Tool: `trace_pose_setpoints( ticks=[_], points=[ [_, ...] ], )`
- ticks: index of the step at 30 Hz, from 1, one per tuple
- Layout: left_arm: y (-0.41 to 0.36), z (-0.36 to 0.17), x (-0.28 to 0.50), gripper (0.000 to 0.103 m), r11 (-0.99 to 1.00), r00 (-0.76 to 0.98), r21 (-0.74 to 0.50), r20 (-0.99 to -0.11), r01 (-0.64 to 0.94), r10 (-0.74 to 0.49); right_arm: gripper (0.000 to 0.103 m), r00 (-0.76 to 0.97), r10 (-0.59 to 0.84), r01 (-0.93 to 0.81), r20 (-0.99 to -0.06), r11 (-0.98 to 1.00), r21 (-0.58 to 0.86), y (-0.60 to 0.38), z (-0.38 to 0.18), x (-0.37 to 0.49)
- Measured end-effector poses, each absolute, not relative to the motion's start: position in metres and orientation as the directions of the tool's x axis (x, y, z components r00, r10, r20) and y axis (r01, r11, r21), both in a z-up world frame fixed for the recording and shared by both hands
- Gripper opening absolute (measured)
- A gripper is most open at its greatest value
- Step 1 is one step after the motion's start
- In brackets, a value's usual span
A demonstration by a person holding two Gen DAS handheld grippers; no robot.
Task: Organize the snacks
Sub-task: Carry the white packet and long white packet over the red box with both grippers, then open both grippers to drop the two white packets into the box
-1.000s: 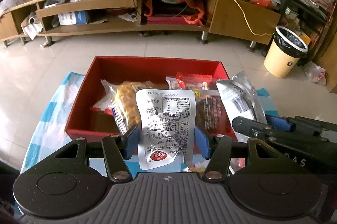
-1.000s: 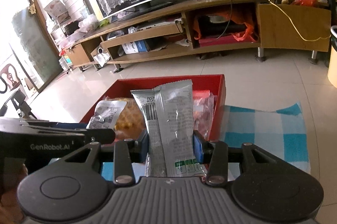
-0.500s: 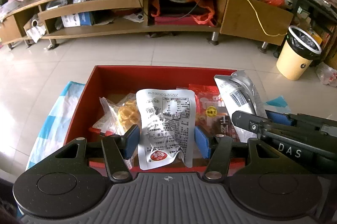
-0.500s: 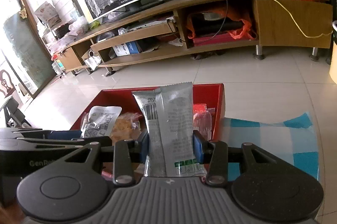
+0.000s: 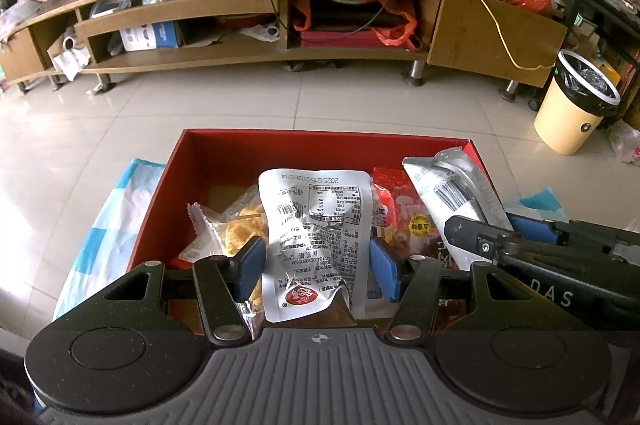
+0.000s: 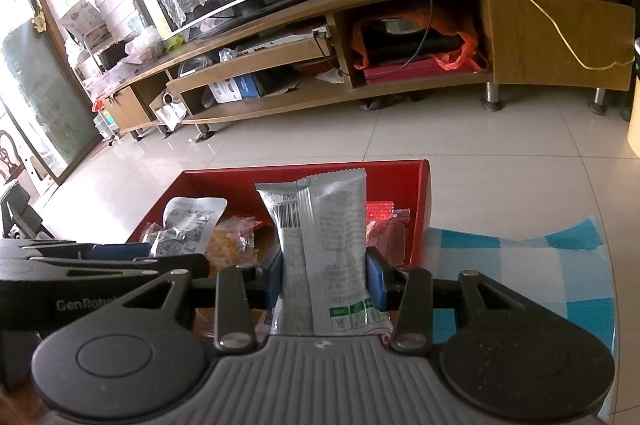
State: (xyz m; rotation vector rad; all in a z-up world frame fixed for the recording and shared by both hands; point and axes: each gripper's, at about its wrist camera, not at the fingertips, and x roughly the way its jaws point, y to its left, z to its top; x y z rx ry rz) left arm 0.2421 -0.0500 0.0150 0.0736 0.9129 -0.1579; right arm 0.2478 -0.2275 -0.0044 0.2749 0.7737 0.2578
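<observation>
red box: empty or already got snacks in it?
Partly filled. The red box already holds a clear bag of yellow snacks and red packets, while part of its floor still shows bare at the back left.

A red box (image 5: 240,161) sits on a blue-checked cloth (image 6: 520,265) covering the table.

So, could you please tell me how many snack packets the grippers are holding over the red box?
2: a white pouch in the left gripper, and a grey packet in the right gripper. More snacks lie in the red box, partly hidden.
</observation>
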Motion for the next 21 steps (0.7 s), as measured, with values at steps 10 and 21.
trace_pose_setpoints(
  ticks=[10, 21],
  points=[
    [-0.052, 0.007, 0.252, 0.065, 0.987, 0.596, 0.010, -0.798, 0.162, -0.090, 0.042, 0.682, 0.321, -0.126, -0.657, 0.937, 0.327, -0.224, -0.008, 0.253],
    [-0.052, 0.001, 0.260, 0.065, 0.989, 0.598, 0.023, -0.798, 0.147, -0.070, 0.042, 0.671, 0.313, -0.124, -0.672, 0.941, 0.315, -0.219, -0.016, 0.262]
  ],
)
